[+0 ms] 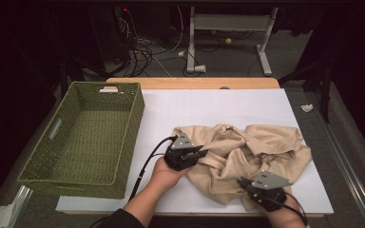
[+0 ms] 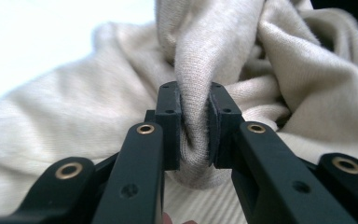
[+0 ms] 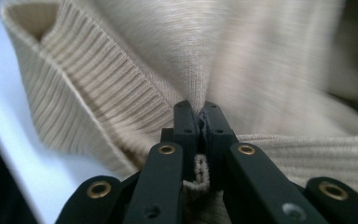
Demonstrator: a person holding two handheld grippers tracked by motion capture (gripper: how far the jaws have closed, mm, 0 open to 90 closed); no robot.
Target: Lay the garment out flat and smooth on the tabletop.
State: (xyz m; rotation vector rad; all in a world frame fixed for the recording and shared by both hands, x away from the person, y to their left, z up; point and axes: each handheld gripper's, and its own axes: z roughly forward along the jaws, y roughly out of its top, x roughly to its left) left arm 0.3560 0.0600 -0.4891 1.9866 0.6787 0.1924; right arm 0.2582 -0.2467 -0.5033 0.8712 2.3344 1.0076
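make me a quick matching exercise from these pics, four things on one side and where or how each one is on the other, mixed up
Things:
1. sweater
2. basket
3. left gripper
4. right gripper

Places or states:
A. green and woven, at the table's left side
B. clamped on a ribbed hem
C. beige, crumpled on the white sheet
D. pinching a thick fold of smooth knit

Pairs: 1-C, 2-A, 3-D, 4-B

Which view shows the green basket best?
The high view: the basket sits whole at the table's left edge, beside the sweater. The left and right gripper views look closely at sweater fabric pinched in their jaws, with no basket in them.
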